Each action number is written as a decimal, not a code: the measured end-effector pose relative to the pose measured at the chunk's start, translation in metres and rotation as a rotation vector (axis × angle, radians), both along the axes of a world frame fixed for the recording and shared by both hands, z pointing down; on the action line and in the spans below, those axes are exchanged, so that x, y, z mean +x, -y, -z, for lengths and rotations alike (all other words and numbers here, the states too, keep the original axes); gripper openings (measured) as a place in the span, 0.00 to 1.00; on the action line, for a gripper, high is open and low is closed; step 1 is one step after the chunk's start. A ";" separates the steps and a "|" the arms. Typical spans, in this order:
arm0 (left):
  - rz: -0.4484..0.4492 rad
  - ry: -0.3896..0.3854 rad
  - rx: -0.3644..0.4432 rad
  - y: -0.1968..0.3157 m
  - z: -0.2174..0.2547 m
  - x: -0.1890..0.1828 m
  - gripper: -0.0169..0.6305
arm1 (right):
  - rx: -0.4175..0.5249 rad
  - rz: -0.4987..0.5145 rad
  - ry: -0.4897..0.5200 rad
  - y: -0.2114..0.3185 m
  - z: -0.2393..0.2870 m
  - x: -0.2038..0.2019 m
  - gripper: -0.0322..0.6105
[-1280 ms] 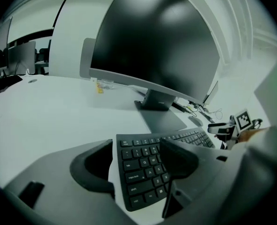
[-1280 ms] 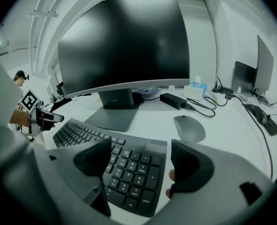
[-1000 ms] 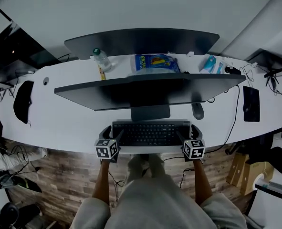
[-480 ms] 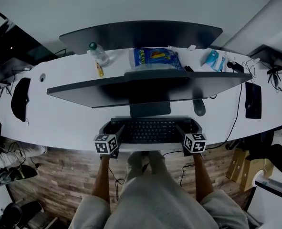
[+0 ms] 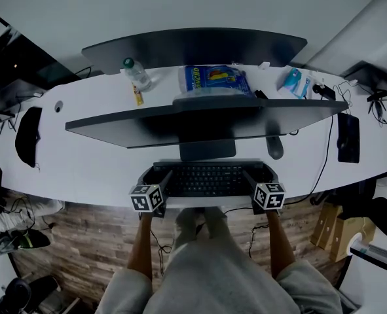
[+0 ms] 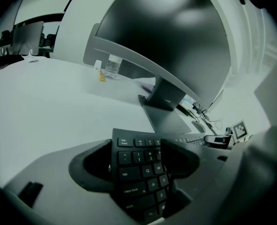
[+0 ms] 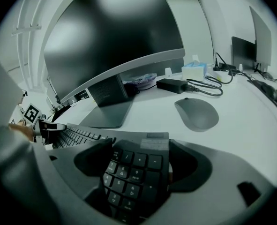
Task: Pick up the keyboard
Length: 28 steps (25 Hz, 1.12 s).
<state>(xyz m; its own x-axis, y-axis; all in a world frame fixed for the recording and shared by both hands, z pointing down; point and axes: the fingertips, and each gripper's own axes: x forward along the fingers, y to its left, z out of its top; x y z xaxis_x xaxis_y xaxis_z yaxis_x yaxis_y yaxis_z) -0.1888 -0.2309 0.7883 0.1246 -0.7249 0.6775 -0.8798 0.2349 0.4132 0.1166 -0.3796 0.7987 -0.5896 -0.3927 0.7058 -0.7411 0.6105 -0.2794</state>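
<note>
The black keyboard (image 5: 206,178) lies crosswise in front of the monitor stand (image 5: 206,150), near the desk's front edge. My left gripper (image 5: 155,176) is shut on its left end; in the left gripper view the esc and tab keys (image 6: 138,165) sit between the jaws of the left gripper (image 6: 137,150). My right gripper (image 5: 258,175) is shut on the number-pad end, and the pad (image 7: 136,172) fills the gap of the right gripper (image 7: 140,150). Whether the keyboard is off the desk cannot be told.
A wide curved monitor (image 5: 200,120) hangs over the keyboard's far side. A grey mouse (image 5: 274,147) lies to the right of the stand. Behind the monitor are a bottle (image 5: 135,74), a blue packet (image 5: 213,78) and cables on the white desk (image 5: 95,169).
The head camera has shifted slightly. Both grippers stay clamped on the keyboard's ends, and the keyboard keeps its place before the stand.
</note>
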 end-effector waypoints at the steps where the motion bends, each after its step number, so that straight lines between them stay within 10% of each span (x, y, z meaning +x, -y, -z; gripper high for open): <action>1: 0.005 -0.003 0.001 0.000 0.000 0.000 0.50 | -0.001 -0.002 0.000 0.000 0.000 0.000 0.63; 28: 0.024 0.078 0.094 -0.013 0.052 -0.005 0.50 | 0.117 -0.008 0.038 -0.011 0.054 -0.005 0.63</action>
